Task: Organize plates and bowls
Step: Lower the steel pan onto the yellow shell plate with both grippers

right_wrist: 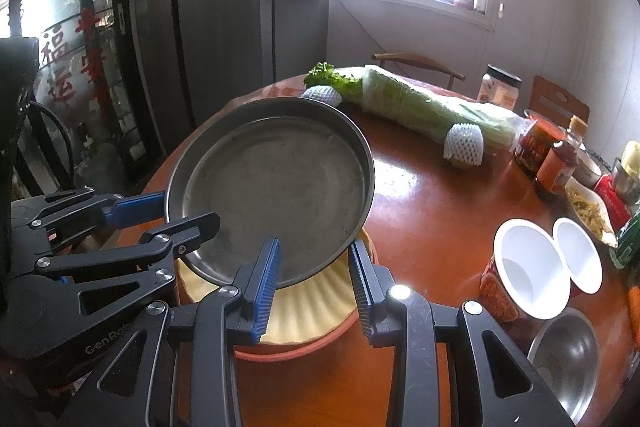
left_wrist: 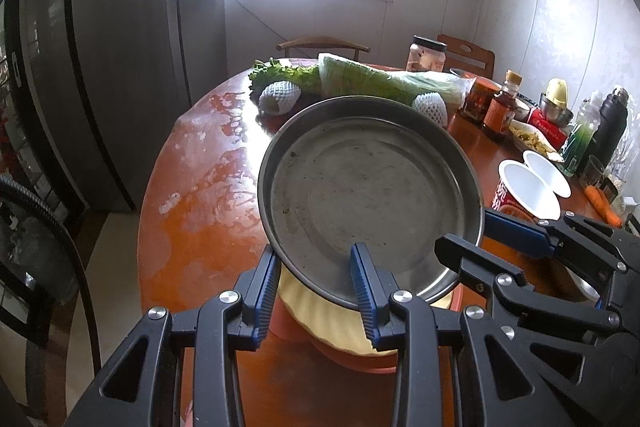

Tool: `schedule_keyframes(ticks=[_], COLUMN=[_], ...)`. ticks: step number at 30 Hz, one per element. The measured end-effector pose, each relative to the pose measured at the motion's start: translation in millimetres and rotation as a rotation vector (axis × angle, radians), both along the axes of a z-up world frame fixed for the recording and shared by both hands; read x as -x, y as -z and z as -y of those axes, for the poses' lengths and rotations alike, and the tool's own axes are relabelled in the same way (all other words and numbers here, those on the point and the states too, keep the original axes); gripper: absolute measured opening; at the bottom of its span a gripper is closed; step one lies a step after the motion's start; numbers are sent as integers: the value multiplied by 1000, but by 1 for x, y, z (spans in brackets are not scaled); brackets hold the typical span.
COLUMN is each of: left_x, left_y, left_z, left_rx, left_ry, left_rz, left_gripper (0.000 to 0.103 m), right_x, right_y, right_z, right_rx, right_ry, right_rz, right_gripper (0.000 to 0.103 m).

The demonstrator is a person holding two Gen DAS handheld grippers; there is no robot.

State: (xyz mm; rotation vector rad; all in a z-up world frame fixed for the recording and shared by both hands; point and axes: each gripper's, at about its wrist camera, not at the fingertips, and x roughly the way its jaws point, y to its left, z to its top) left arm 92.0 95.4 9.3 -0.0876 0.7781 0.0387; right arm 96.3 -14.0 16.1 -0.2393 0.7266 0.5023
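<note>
Surface [left_wrist: 192, 187] round, reddish-brown, with pale glare patches on its left half; it carries all items noted below.

Pan [left_wrist: 368, 187], metal, round and shallow, tilted, its near rim low over the yellow plate [left_wrist: 316, 315]; its inside is dull and smeared; in the right wrist view the pan [right_wrist: 276, 179] sits left of centre above the same yellow plate [right_wrist: 308, 307].

Yellow plate ribbed, lying in an orange dish [right_wrist: 296, 349] on the near part of the surface.

Cabbage [right_wrist: 420, 103], wrapped, long, lying across the far side; lettuce [right_wrist: 328, 75] at its far end; two white foam-netted fruits [left_wrist: 278, 97] just beside the greens.

Steel bowl [right_wrist: 564, 351] at the near right edge; two white cups [right_wrist: 528, 267] side by side just beyond it; jar [left_wrist: 426, 55], bottles [left_wrist: 500, 107] and flask [left_wrist: 612, 123] crowded along the right side.

Left gripper [left_wrist: 316, 267]: fingers apart, one outside the pan's near rim and one inside it, straddling the wall; whether the pads press on the metal cannot be told.

Right gripper [right_wrist: 314, 263]: fingers apart, one inside the rim and one outside it, likewise astride the pan's edge; contact cannot be told. Each gripper shows in the other's view at the pan's side.
</note>
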Motion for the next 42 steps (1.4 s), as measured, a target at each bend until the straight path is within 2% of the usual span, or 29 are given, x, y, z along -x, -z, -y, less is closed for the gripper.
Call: schedule_keyframes(ticks=[18, 42], left_x=[0, -3], left_y=[17, 24], left_z=[7, 11], left_rx=[-9, -25], left_ry=[16, 20], left_rz=[-39, -47], left_gripper=[36, 36], right_x=[-4, -11], right_y=[25, 40], right_z=[8, 12], right_rx=[-9, -15], right_ry=[23, 27], right_rz=[-64, -104], right_gripper=[37, 37])
